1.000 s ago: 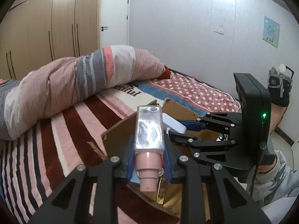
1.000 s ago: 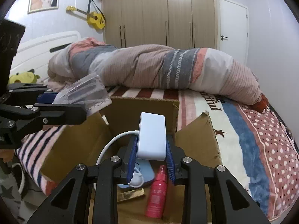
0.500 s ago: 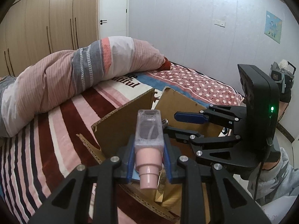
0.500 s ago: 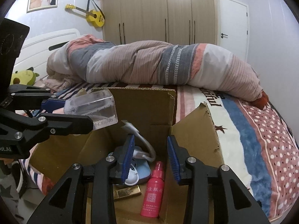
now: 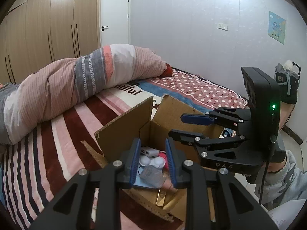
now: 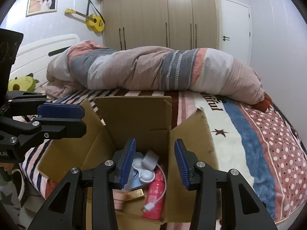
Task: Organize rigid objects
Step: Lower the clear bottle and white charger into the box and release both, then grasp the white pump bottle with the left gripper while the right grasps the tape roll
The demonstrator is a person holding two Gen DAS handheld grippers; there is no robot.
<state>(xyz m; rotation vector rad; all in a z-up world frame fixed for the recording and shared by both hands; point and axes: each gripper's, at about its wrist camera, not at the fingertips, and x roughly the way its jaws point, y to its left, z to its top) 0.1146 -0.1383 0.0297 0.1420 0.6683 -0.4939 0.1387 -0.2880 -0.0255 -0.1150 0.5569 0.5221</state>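
Both the left gripper (image 5: 152, 160) and the right gripper (image 6: 155, 163) are hanging wide apart with nothing in them over the cardboard box (image 6: 134, 115) sitting on the bed (image 6: 249, 134), where the pink bottle (image 6: 155, 193) is lying inside.

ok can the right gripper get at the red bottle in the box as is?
Probably yes. The right gripper is open and sits above the open cardboard box, with the red bottle just below. Only a white cable lies across the bottle; it could get pinched too.
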